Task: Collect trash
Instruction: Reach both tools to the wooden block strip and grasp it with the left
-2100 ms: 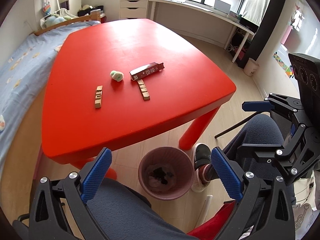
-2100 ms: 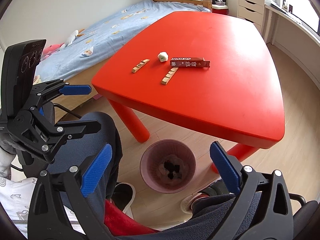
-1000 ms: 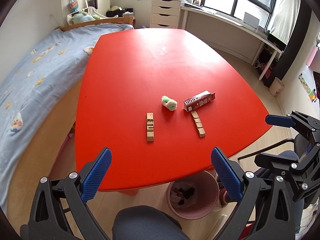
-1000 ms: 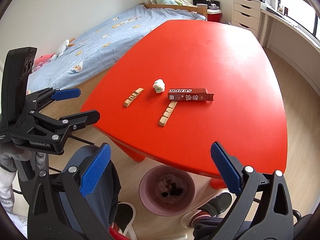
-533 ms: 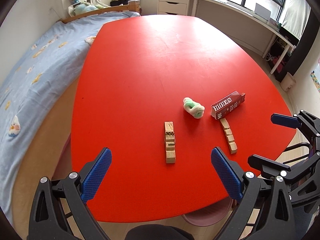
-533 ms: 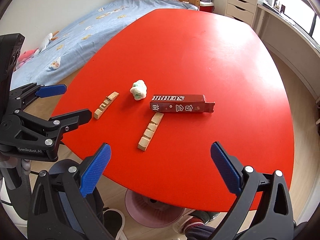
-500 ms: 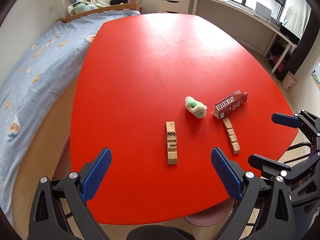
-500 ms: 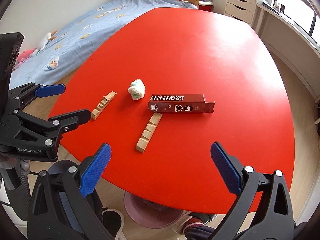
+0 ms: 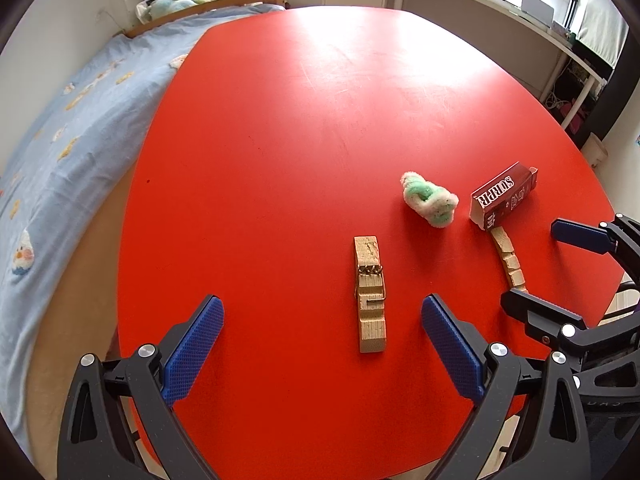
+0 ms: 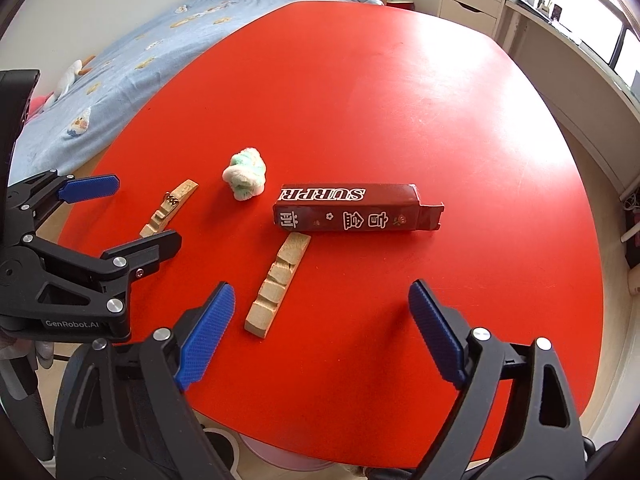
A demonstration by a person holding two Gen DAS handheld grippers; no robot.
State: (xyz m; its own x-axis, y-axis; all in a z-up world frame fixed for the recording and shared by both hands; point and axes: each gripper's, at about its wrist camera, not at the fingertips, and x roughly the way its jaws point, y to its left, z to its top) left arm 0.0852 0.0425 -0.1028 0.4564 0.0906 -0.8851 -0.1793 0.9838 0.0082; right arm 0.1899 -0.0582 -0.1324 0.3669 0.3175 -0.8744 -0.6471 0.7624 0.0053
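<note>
On the red table (image 9: 320, 120) lie a wooden clothespin half with a spring (image 9: 370, 292), a green-white crumpled wad (image 9: 430, 203), a dark red box (image 9: 503, 196) and a second wooden piece (image 9: 509, 258). My left gripper (image 9: 320, 354) is open and empty, just short of the clothespin half. In the right wrist view the box (image 10: 352, 208), the wad (image 10: 246, 176), the notched wooden piece (image 10: 279, 284) and the spring piece (image 10: 170, 208) show. My right gripper (image 10: 320, 336) is open and empty, over the table near the notched piece.
A bed with a blue cover (image 9: 60, 152) runs along the table's left side. A pink bin rim (image 10: 280, 460) shows under the table's near edge. A white drawer unit (image 10: 472, 0) and a desk by the window (image 9: 500, 4) stand at the back.
Both grippers have moved up from beside the bin and forward over the table, closer to the items. Both stay open and empty.
</note>
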